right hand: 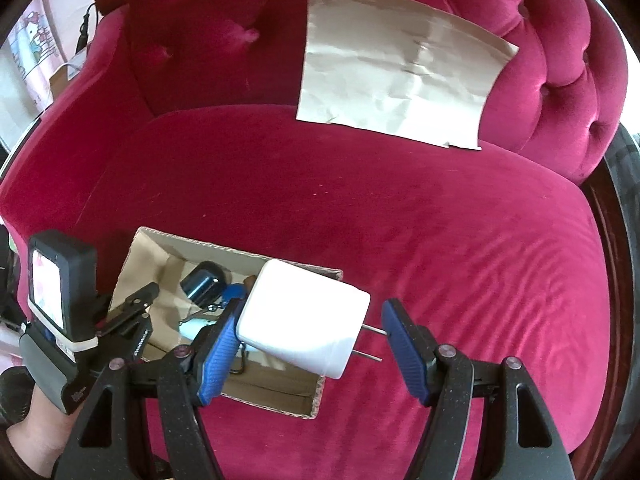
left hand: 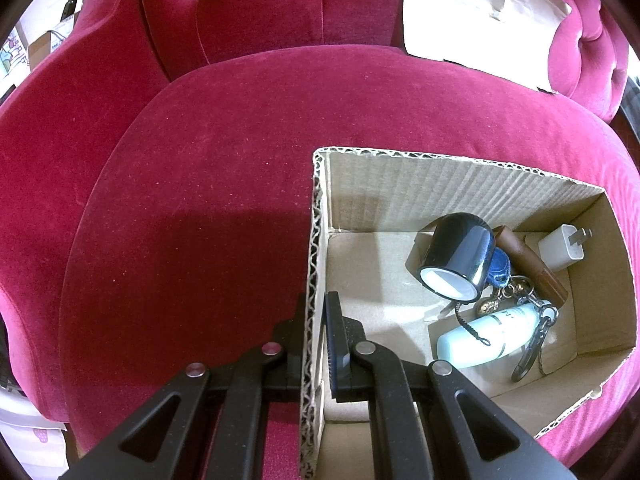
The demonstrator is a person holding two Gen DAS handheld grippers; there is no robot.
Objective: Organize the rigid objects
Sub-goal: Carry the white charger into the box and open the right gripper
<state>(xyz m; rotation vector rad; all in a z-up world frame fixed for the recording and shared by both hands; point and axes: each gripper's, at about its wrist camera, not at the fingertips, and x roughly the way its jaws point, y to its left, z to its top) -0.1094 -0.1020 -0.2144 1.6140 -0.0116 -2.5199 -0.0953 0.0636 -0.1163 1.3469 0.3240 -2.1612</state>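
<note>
Left gripper (left hand: 316,312) is clamped on the left wall of the cardboard box (left hand: 440,192), one finger outside the corrugated edge and one inside. The wall is pinched tight between them.

Right gripper (right hand: 312,308) has its blue pads (right hand: 218,352) standing wide, with a white charger (right hand: 304,320) spanning the gap. The charger body lies against the left pad and its two prongs point right. The prong tips reach the edge of the right pad, so the charger looks gripped lengthwise. It hangs over the right end of the box and hides that corner in the right wrist view.

Box contents:
- A black cylinder (left hand: 460,256) lies on its side toward the far wall, pale end facing near.
- A blue key fob (left hand: 500,266) is tucked against the cylinder's right side, with a key bunch (left hand: 516,292) trailing toward the near side.
- A pale blue bottle (left hand: 488,336) lies flat at the near end of the pile, touching the keys.
- A brown case (left hand: 532,264) runs diagonally behind them.
- A small white plug adapter (left hand: 560,248) sits in the far right corner, prongs pointing right.

The box rests on the seat of a crimson velvet sofa (left hand: 200,200), toward its near edge. A creased brown paper sheet (right hand: 392,80) leans against the tufted backrest, well away from the box. A person's hand (right hand: 32,420) grips the left tool's handle at the lower left of the right wrist view.
</note>
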